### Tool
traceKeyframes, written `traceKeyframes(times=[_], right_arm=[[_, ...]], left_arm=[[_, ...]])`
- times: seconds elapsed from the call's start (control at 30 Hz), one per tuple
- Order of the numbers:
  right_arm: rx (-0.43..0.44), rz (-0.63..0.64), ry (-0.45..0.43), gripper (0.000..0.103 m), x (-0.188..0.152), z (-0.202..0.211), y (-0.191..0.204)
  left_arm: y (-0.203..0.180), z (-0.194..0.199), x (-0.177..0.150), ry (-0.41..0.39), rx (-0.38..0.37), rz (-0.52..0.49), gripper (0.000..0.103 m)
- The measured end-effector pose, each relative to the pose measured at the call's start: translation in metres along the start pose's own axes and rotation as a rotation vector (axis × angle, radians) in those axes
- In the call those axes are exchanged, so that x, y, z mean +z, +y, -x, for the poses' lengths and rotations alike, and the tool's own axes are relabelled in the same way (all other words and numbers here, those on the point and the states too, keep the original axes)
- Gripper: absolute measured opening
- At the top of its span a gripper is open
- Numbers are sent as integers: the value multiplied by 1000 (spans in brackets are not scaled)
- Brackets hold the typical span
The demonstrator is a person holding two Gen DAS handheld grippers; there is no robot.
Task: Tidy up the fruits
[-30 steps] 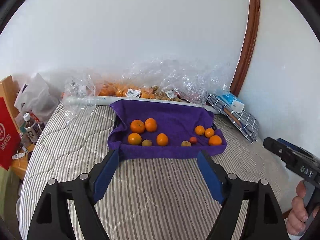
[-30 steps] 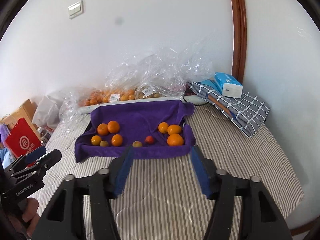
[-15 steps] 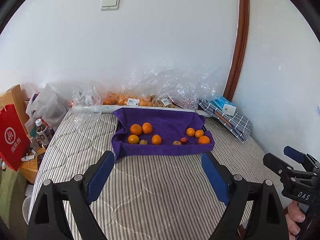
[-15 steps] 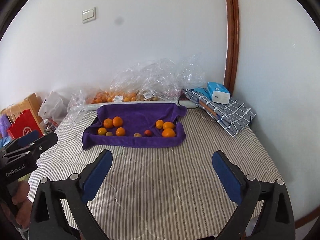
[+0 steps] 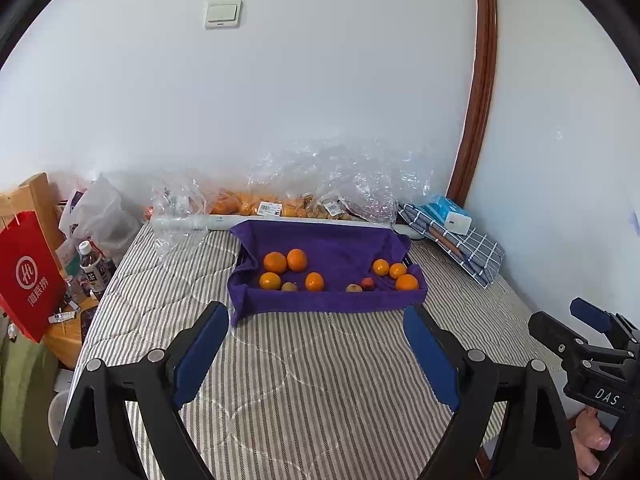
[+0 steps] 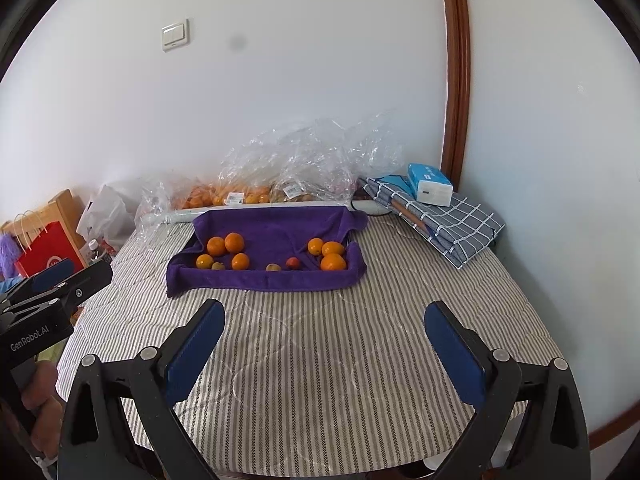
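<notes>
- Purple terry towel (image 5: 336,248) lines a shallow tray on the striped quilted mattress (image 5: 304,368); its raised edges probably keep round fruit from rolling off.
- Oranges (image 5: 275,262) cluster at the towel's left, smaller mandarins (image 5: 406,282) at its right, two dull brownish fruits (image 5: 353,288) between, suggesting sorting is under way.
- Left gripper (image 5: 316,350) and right gripper (image 6: 324,346): blue-padded jaws spread wide, empty, well short of the fruit.
- Crinkled clear bags (image 6: 304,168) of more fruit sit behind, along the wall.
</notes>
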State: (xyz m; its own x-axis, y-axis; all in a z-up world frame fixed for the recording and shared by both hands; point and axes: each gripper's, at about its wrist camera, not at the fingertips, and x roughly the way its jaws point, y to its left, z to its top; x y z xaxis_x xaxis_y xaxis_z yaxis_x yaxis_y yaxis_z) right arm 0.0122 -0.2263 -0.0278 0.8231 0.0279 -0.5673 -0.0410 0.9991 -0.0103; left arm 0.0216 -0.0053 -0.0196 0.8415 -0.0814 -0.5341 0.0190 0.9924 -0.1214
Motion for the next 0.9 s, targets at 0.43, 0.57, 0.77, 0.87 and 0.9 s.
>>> traceKeyframes(times=[0.43,0.57,0.77,0.87,0.9], right_arm=[[4,-3,-13,99,0,7,-1],[1,-5,-15,99,1,7,-2],[1,-7,-16,99,2,7,-2],[3,-8,-15,99,2,7,-2],[3,-8,-15,99,2,7,-2]], left_arm=[[3,4,2,-6,1,-3,89],[3,5,2,-6,2,-4,89],[3,5,2,-6,3,-4,90],[3,5,3,-7,4,-2,90],[4,5,2,-7,3,-2,90]])
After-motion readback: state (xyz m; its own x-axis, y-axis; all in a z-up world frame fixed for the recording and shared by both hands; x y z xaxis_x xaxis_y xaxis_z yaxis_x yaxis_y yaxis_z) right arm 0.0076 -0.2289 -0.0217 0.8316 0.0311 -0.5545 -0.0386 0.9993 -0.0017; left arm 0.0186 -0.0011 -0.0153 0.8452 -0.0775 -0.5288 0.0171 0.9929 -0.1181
